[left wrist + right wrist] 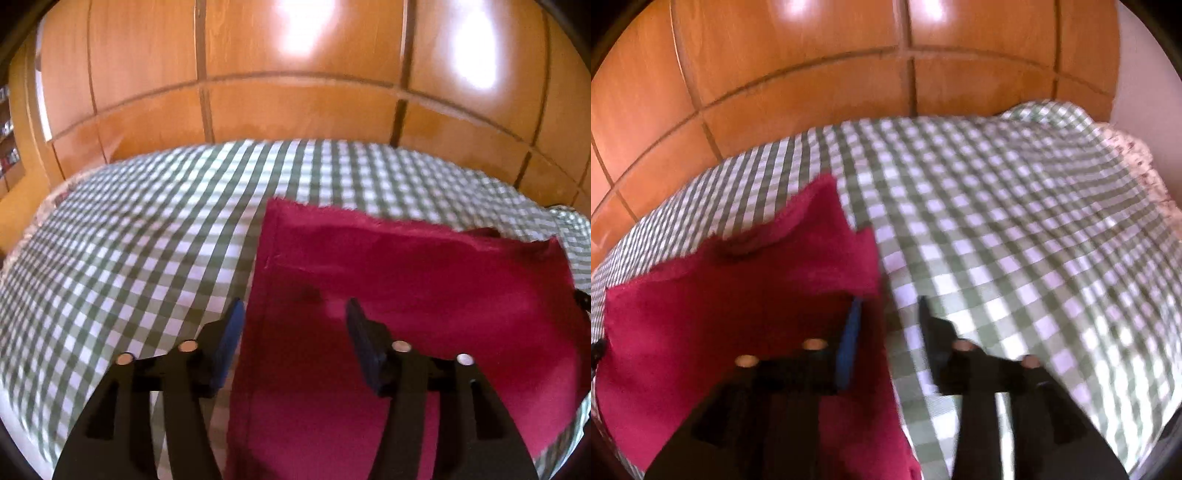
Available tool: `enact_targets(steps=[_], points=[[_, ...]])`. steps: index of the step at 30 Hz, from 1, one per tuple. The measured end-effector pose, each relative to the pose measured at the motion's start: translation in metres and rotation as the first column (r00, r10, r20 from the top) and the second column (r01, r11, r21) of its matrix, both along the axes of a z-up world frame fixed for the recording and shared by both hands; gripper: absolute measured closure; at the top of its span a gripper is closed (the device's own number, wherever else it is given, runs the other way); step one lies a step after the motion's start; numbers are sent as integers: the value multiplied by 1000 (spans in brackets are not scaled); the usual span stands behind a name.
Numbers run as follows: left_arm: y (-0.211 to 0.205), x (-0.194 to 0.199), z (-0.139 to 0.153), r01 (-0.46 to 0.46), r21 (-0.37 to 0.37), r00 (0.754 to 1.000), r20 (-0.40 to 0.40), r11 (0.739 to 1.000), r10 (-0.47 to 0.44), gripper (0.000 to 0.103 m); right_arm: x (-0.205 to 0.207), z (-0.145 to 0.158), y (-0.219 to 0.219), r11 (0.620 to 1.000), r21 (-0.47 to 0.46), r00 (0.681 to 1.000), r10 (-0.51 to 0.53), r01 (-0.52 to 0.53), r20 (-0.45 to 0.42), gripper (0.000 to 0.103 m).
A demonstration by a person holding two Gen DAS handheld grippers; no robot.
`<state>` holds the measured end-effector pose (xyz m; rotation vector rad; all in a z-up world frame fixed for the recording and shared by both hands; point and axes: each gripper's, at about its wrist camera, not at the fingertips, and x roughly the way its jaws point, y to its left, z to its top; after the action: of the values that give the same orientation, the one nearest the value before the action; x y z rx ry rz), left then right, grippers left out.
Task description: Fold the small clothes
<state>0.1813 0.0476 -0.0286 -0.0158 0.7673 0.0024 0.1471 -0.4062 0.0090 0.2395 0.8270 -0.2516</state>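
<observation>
Red cloth [406, 295] apparently ungripped beneath both parted jaws

Left tool [293, 314] jaws spread wide; right tool [888, 314] jaws also apart, view blurred.

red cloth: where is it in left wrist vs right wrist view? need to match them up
Left wrist view: the red cloth fills the lower right, its left edge running between the open fingers of the left gripper.
Right wrist view: the red cloth fills the lower left, its right edge between the open fingers of the right gripper.
Shared landmark: the green checked bedcover under the cloth, with the wooden panelled wall behind.
</observation>
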Motion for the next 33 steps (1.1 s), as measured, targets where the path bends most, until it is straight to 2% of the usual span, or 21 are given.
enact_targets(steps=[2,3,5,6,8,13,16,18,23,28,33], points=[[-7,-13,9,15,0,999,41,1000,-15,32,-7,12,11,1000,2,999,19,-19,33,55],[-10,-18,11,26,1,998,52,1000,-26,32,-11,20,23,998,7,997,62,-62,53,52],[-20,-28,14,52,10,997,61,999,-52,32,-15,26,44,991,6,988,136,-137,68,39],[-22,-31,14,58,12,996,62,998,-58,32,-16,28,61,981,0,978,195,-196,66,37],[-28,-37,13,77,9,995,58,997,-77,32,-18,26,85,966,-7,964,260,-260,51,31],[-35,-47,5,106,20,993,45,994,-107,32,-16,2,127,936,4,935,353,-353,-28,29],[-35,-45,-7,122,30,992,15,992,-122,32,-11,-19,134,934,-1,929,355,-357,-104,24],[-33,-40,-17,110,34,994,-17,993,-109,32,-7,-26,132,933,-11,927,357,-360,-111,21],[-29,-41,-19,105,27,994,-19,994,-105,32,-15,-6,121,943,-3,940,332,-333,-77,20],[-24,-47,-14,96,-9,995,-12,995,-96,32,-33,14,75,976,19,976,216,-216,-16,19],[-22,-55,-10,101,-27,995,1,995,-101,32,-44,9,21,993,91,996,83,-80,-30,17]])
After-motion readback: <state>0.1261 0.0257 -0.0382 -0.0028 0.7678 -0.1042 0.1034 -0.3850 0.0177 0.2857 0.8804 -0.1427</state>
